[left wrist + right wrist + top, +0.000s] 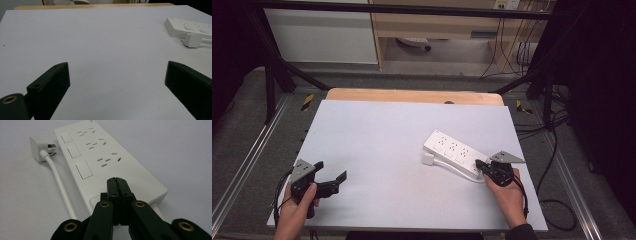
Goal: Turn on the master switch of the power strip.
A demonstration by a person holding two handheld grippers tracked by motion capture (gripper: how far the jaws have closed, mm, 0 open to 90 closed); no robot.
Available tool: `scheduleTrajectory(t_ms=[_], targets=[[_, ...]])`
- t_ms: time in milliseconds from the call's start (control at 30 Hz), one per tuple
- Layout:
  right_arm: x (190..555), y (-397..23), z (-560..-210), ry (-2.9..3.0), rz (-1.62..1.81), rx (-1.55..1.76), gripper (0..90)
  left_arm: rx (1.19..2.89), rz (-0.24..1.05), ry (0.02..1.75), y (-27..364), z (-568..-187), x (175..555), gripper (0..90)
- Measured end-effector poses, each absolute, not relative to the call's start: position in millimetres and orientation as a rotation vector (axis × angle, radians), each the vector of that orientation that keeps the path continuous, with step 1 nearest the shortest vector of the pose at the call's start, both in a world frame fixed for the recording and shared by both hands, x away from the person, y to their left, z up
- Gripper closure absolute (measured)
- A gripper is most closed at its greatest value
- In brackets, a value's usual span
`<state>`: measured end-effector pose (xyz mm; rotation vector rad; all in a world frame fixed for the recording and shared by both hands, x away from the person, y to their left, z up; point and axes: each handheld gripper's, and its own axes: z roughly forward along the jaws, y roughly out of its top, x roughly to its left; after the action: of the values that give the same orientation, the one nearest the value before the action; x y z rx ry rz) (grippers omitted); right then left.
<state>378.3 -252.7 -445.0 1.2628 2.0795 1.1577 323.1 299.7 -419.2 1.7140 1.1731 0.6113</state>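
A white power strip (454,150) with three sockets and three switches lies on the right of the white table top (387,140). Its white plug (428,159) rests beside its left side, at the end of the cord (58,182). My right gripper (480,164) is shut with nothing between its jaws, and its tips (117,181) are over the strip's near end (112,167). At the front left, my left gripper (331,171) is wide open over bare table. From its view (115,82), the strip (187,25) and the plug (193,40) lie far off to the right.
A wooden table edge (412,95) shows beyond the white top. Black frame bars (277,65) stand around the table, and cables (557,200) lie on the floor at the right. White cabinets (322,35) stand at the back.
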Motion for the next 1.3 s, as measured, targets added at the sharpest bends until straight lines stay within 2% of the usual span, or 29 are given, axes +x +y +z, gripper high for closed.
scheduleTrajectory(t_ms=[1300], targets=[[377.4,-257.5,-443.8,2.054,1.21,1.28,90.0,1.711,0.612,1.171,300.4,-418.7,323.0,5.9]])
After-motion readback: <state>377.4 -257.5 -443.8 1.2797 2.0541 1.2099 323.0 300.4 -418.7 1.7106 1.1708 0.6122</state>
